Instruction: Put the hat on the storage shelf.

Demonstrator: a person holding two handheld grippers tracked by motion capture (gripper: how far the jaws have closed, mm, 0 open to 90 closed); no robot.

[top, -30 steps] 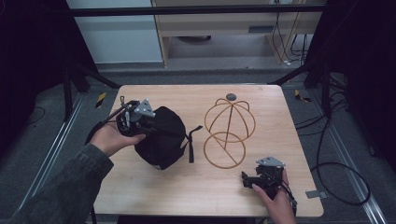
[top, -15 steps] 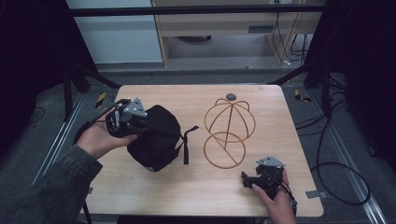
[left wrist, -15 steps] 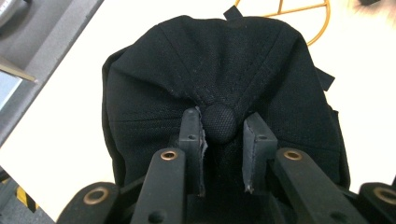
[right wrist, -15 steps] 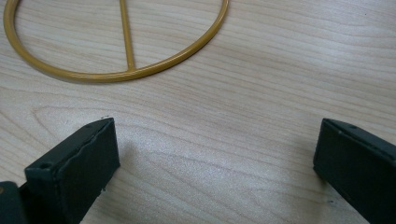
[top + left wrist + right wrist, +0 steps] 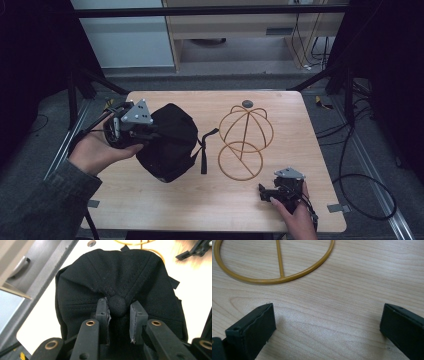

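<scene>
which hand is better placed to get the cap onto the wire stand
Left. The left tongs already pinch the black cap at its crown button. The right tongs rest open on the table, near the wire stand.

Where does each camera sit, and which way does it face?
High view: above the person's side, facing forward and down on the table; both forearms and claws enter below.
Left gripper view: on the left claw, looking along its jaws, which flank the black cap at its top button.
Right gripper view: on the right claw, jaws wide, facing bare wood.
Shared: the gold wire stand appears in both gripper views.
</scene>
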